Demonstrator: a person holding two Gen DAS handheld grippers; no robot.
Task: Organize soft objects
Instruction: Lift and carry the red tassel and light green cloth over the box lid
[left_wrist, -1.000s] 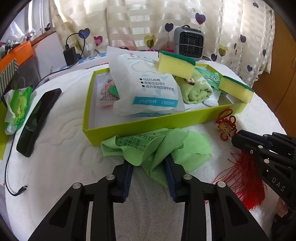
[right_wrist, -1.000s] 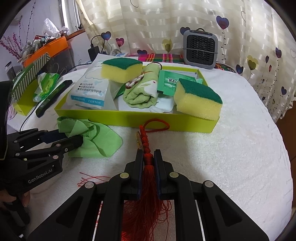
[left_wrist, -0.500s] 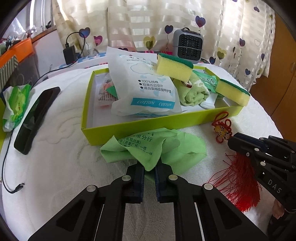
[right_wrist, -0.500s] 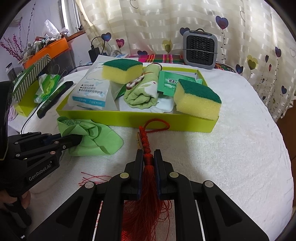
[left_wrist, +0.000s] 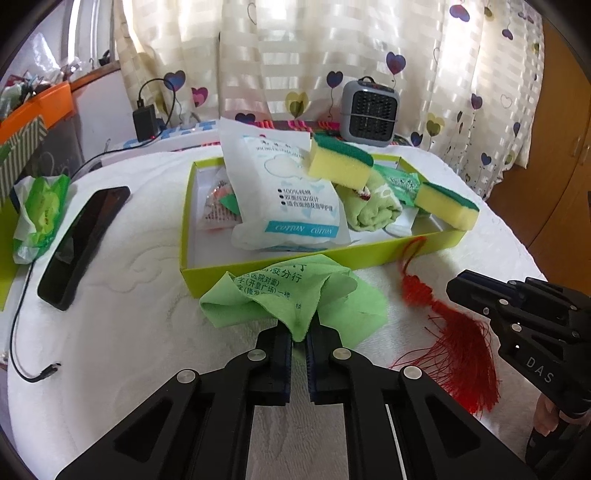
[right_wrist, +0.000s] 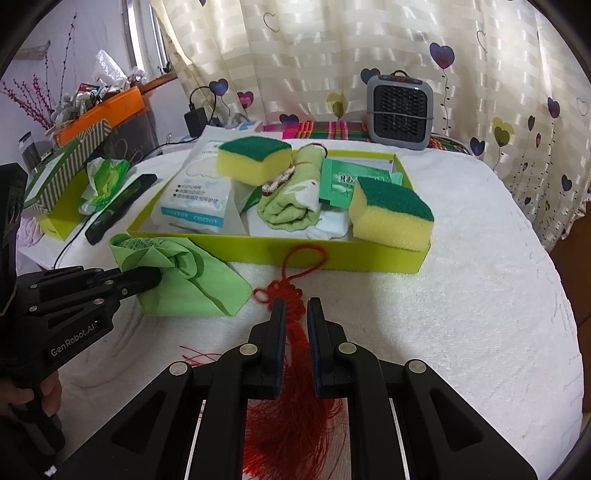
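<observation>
A crumpled green cloth (left_wrist: 295, 295) with printed characters lies on the white bedding just in front of the lime-green tray (left_wrist: 258, 264). My left gripper (left_wrist: 299, 334) is shut on the cloth's near fold, bunching it upward. Beside it, a red knotted tassel (right_wrist: 291, 306) stretches from the tray wall toward me, and my right gripper (right_wrist: 295, 314) is shut on its cord just below the knot. The tray (right_wrist: 332, 258) holds two yellow-green sponges (right_wrist: 391, 214), a white cotton pack (right_wrist: 195, 201), a rolled green towel (right_wrist: 291, 206) and a green sachet.
A black phone (left_wrist: 83, 243) and a cable lie left of the tray, with a green tissue pack (left_wrist: 38, 214) beyond. A grey heater (right_wrist: 399, 110) stands behind the tray by the curtain. White bedding (right_wrist: 461, 295) stretches to the right.
My left gripper's jaws closed on the green cloth and pinched it up into a bunch. The right gripper stayed shut on the tassel without moving.
</observation>
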